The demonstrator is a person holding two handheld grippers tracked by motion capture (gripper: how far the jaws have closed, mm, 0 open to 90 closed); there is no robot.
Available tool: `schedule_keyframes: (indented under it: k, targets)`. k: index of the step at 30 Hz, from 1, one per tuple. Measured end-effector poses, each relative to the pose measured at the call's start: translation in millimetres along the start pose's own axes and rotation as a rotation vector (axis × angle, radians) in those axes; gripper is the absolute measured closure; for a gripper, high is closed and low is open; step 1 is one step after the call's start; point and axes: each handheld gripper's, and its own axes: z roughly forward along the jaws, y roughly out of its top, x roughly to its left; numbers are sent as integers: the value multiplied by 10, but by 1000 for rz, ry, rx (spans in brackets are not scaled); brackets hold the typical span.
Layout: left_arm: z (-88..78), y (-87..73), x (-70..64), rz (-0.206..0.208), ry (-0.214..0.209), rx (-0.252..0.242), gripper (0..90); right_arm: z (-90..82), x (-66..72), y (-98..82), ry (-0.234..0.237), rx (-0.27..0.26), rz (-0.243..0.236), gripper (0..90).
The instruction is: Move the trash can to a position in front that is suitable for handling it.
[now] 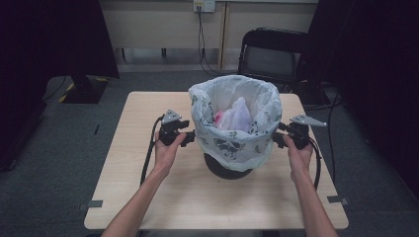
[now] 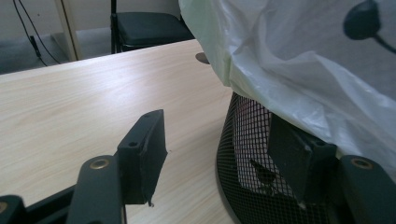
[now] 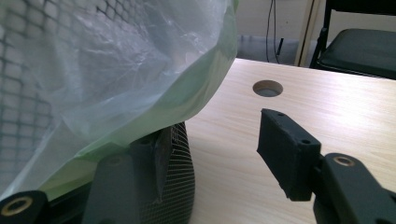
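With both grippers held apart beside the bag, its thin film could be torn if pinched against the mesh bin.

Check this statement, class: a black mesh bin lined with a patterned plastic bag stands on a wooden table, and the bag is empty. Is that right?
Not quite. The bag is not empty: the high view shows crumpled rubbish, pale and pink, inside. The rest holds: the black mesh bin stands on the wooden table.
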Motion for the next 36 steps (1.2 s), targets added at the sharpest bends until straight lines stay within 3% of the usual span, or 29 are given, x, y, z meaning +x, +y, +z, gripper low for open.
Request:
schedule_keyframes:
  k: [2, 5, 8, 11, 16, 21, 23, 30, 36]
  targets:
    - [-24, 5, 1, 17, 9, 6, 370, 5, 20, 6, 14, -1, -8, 454]
    - [-64, 2, 32, 15, -18, 9, 404, 16, 57, 4, 24, 11, -22, 469]
    - [-89, -11, 39, 23, -30, 3, 415, 36, 70, 0, 26, 13, -3, 481]
    - [-121, -35, 35, 26, -28, -1, 420, 45, 85, 9, 36, 10, -13, 511]
    - [-233, -61, 71, 34, -24, 8, 416, 51, 144, -32, 103, 9, -14, 511]
    - [-343, -101, 104, 30, -33, 13, 421, 71, 203, -45, 126, 5, -15, 511]
    - [-421, -141, 121, 11, -53, 16, 440, 96, 254, -69, 134, 36, -34, 521]
    - [-600, -249, 135, 17, -55, -4, 439, 131, 424, -111, 137, 100, -100, 540]
    - [-697, -286, 111, 10, -58, 1, 450, 102, 481, -152, 177, 102, -76, 549]
